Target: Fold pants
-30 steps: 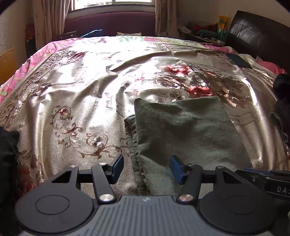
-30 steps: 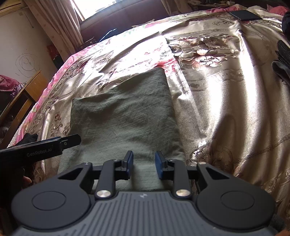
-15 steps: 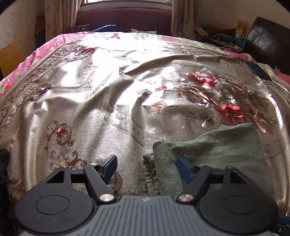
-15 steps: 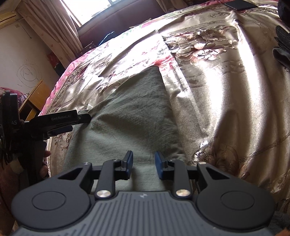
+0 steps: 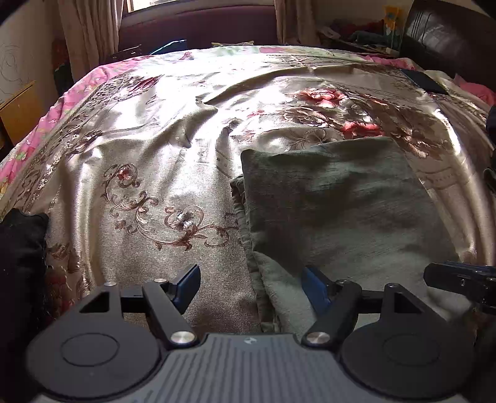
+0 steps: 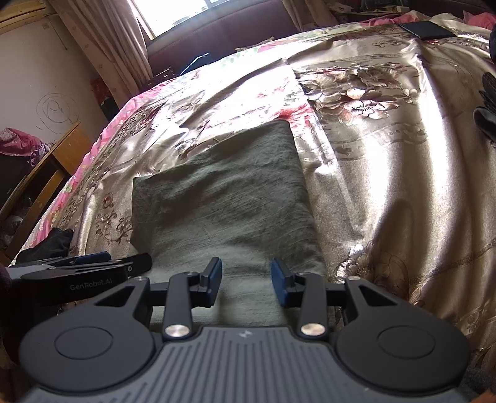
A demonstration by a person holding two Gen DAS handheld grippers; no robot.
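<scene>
The grey-green pants (image 5: 341,201) lie folded into a thick rectangle on the gold floral bedspread (image 5: 148,173). My left gripper (image 5: 251,280) stands open wide just over the near left edge of the pants, whose stacked layers show between its fingers without being pinched. In the right wrist view the pants (image 6: 226,192) stretch away from me. My right gripper (image 6: 247,274) hovers over their near end, its jaws opening, with cloth below the gap but not pressed by the pads. The left gripper (image 6: 93,263) shows at that view's left edge.
A black garment (image 5: 18,248) lies at the bed's near left corner. A dark flat phone-like object (image 6: 424,29) rests at the far right. More dark clothing (image 6: 486,102) sits at the right edge. A wooden table (image 6: 46,173) stands left of the bed.
The left gripper's jaws have spread wider; it swung off to the left and came back over the pants' left edge. The right gripper's jaws have parted a little.
</scene>
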